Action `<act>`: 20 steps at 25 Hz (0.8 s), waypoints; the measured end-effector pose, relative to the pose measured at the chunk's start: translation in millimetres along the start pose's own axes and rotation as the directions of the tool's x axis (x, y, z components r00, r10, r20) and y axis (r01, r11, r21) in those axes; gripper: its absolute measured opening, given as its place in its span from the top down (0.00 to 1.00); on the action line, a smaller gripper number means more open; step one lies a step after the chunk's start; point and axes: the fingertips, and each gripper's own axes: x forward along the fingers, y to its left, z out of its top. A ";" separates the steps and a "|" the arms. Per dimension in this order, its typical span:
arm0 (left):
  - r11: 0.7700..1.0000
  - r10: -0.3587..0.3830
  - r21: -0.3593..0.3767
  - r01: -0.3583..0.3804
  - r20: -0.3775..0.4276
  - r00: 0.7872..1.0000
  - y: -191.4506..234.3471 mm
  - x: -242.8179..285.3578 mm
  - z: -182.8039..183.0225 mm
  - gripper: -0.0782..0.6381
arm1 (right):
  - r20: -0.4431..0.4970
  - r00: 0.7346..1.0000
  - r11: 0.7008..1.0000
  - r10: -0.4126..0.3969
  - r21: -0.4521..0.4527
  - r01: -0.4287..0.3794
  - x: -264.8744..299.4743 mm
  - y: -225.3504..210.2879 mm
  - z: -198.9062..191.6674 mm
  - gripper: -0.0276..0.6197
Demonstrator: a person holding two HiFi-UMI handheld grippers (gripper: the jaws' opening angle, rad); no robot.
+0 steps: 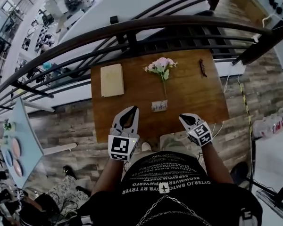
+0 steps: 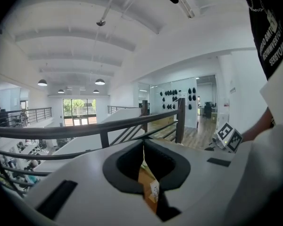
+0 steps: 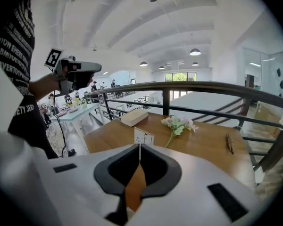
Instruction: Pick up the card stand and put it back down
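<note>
L claw (image 1: 131, 111): jaws pressed together, nothing betw. them; over near table edge, left of stand.
R claw (image 1: 184, 118): jaws also together, empty; near edge, right of stand.
Card stand (image 1: 159, 106): small white upright card, faint print; stands on table near front edge, just beyond both claws, untouched.
Flower sprig (image 1: 161, 67): pink, lies behind stand, stem toward it.
Book (image 1: 112, 80): cream, far left.
Table (image 1: 193, 95): brown wood, against dark railing (image 1: 132, 27).
Room: white hall beyond, ceiling lamps (image 3: 195, 52).
</note>
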 end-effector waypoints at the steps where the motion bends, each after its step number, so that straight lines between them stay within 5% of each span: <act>1: 1.000 0.005 -0.002 -0.005 -0.005 1.000 0.8 4.2 -0.1 0.85 | -0.011 1.000 1.000 0.017 0.002 -0.017 5.5 -2.9 -2.4 0.93; 12: 0.996 0.084 -0.015 -0.085 -0.053 0.995 22.0 33.8 -3.1 0.85 | -0.132 0.974 0.982 0.183 -0.014 -0.187 83.3 -23.0 -32.3 0.92; 20: 0.994 0.109 0.015 -0.108 -0.091 0.990 23.5 39.2 -6.4 0.85 | -0.178 0.956 0.972 0.234 0.034 -0.231 133.3 -31.0 -51.1 0.77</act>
